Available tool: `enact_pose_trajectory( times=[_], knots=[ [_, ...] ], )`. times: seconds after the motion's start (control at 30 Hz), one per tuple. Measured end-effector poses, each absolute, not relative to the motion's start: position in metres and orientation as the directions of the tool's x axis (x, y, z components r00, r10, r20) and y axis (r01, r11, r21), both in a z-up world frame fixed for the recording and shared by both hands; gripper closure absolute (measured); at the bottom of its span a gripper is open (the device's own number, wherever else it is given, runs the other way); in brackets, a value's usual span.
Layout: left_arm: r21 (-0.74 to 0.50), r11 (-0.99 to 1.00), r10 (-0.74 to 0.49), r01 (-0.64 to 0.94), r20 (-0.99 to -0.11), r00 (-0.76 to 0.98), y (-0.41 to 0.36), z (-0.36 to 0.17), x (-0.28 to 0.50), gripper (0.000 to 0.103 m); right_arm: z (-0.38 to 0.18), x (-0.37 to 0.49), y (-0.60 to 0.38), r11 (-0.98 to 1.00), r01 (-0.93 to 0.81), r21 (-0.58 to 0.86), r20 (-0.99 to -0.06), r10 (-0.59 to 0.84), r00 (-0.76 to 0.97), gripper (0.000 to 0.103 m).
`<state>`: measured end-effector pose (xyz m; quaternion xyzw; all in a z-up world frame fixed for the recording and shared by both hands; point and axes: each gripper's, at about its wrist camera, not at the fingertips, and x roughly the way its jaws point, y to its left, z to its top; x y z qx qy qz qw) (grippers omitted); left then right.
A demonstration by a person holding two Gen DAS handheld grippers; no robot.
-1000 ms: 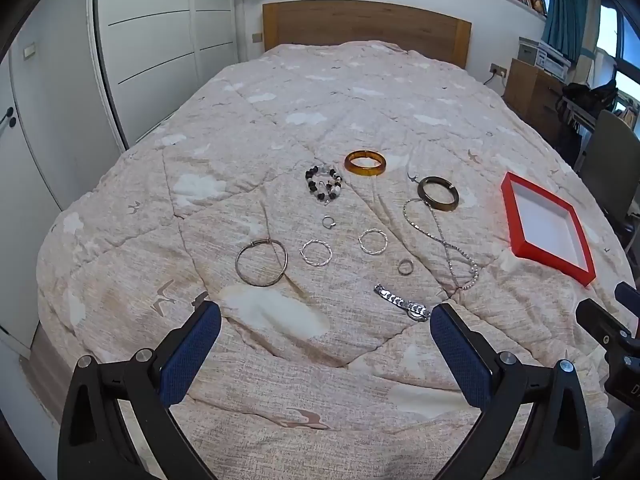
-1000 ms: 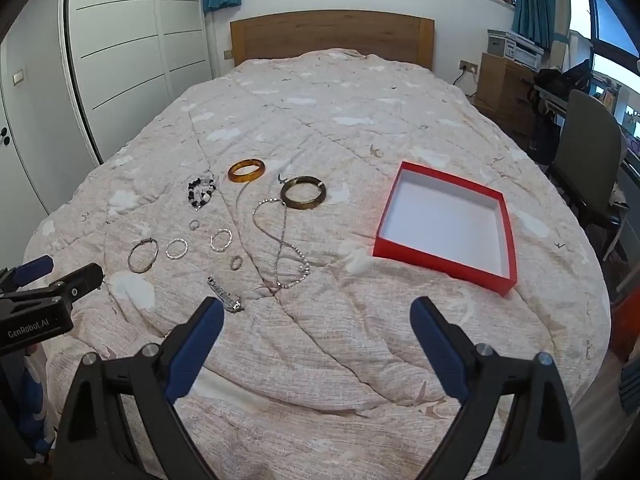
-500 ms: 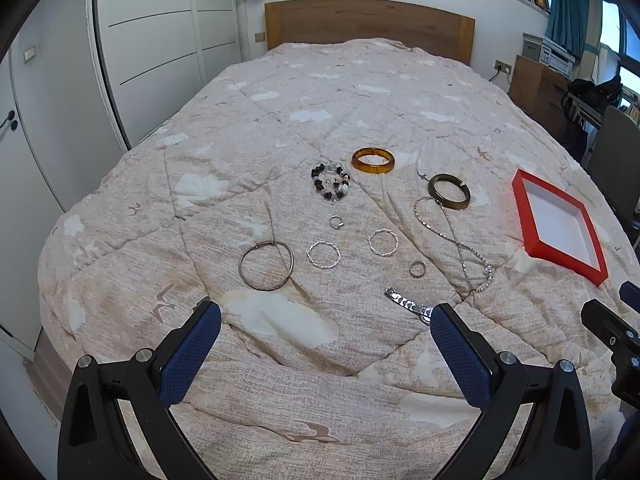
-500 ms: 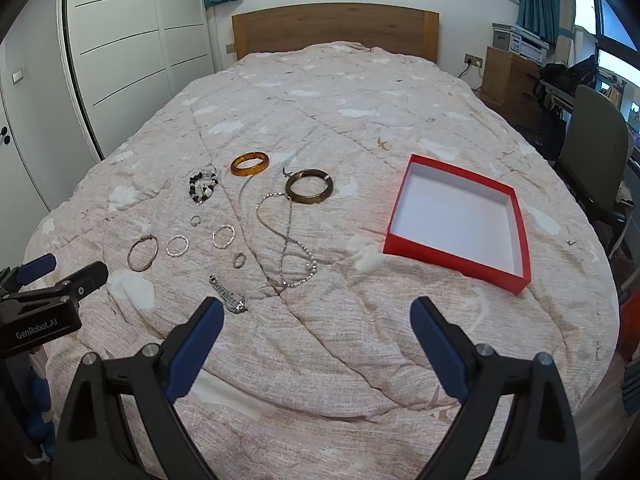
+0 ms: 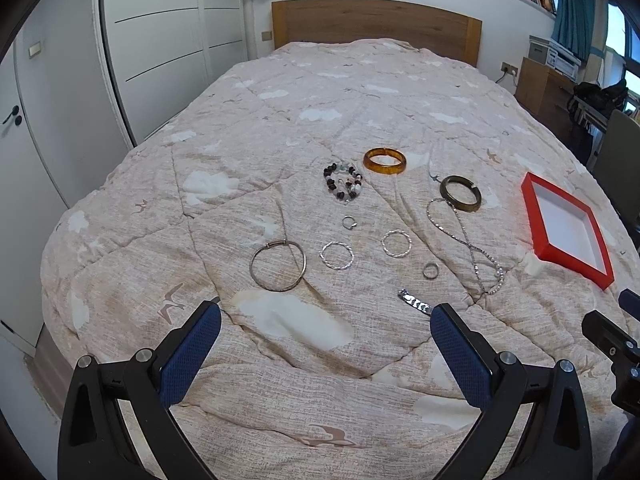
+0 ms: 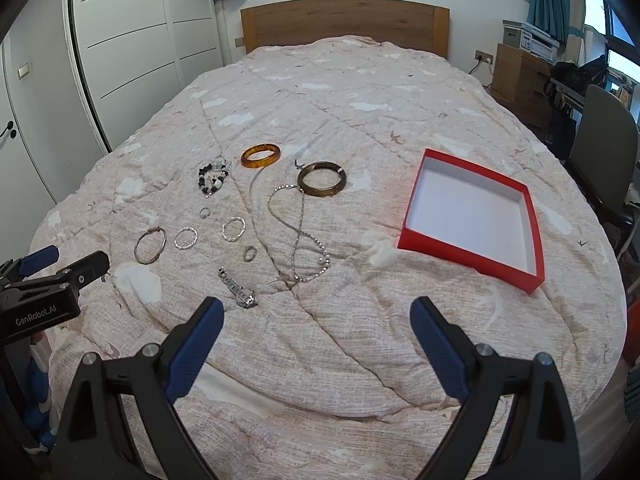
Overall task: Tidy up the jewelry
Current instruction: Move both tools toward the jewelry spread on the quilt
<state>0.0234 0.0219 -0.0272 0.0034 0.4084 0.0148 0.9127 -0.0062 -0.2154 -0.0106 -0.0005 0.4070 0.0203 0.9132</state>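
Jewelry lies spread on the bed quilt: an amber bangle (image 5: pixel 385 161), a dark bangle (image 5: pixel 460 193), a beaded bracelet (image 5: pixel 343 184), a thin metal bangle (image 5: pixel 277 266), two twisted silver hoops (image 5: pixel 336 255), small rings (image 5: pixel 430 270), a silver chain necklace (image 5: pixel 464 244) and a silver link bracelet (image 5: pixel 416 303). An empty red box (image 6: pixel 474 214) with a white inside sits to their right. My left gripper (image 5: pixel 326 354) is open and empty, above the near quilt. My right gripper (image 6: pixel 318 344) is open and empty, near the link bracelet (image 6: pixel 237 289).
White wardrobe doors (image 5: pixel 160 48) stand along the left of the bed. A wooden headboard (image 5: pixel 376 26) is at the far end. A chair (image 6: pixel 600 152) and a wooden cabinet (image 6: pixel 516 76) stand to the right.
Both grippers have drawn back slightly and tilted up, so the jewelry and box sit a little lower in view. Both stay open and empty.
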Motion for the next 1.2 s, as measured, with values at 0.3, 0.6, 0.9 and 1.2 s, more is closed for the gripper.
enact_pose_trajectory(
  times=[0.3, 0.6, 0.9, 1.2],
  knots=[
    [-0.002, 0.996, 0.055, -0.084, -0.740, 0.670, 0.040, -0.028, 0.022, 0.000, -0.016, -0.004, -0.211, 0.998, -0.060, 0.030, -0.754, 0.061, 0.654, 0.008],
    [0.022, 0.995, 0.081, -0.094, -0.731, 0.678, 0.042, -0.029, 0.023, 0.002, -0.021, -0.002, -0.211, 0.996, -0.073, 0.050, -0.762, 0.085, 0.642, 0.010],
    [0.012, 0.996, 0.068, -0.090, -0.753, 0.654, 0.046, -0.032, 0.025, 0.002, -0.023, -0.001, -0.210, 0.994, -0.090, 0.065, -0.767, 0.107, 0.633, 0.010],
    [0.052, 0.998, 0.062, -0.034, -0.763, 0.643, 0.028, -0.032, 0.027, 0.002, -0.026, -0.001, -0.210, 0.995, -0.084, 0.060, -0.775, 0.099, 0.624, 0.010]
  ],
)
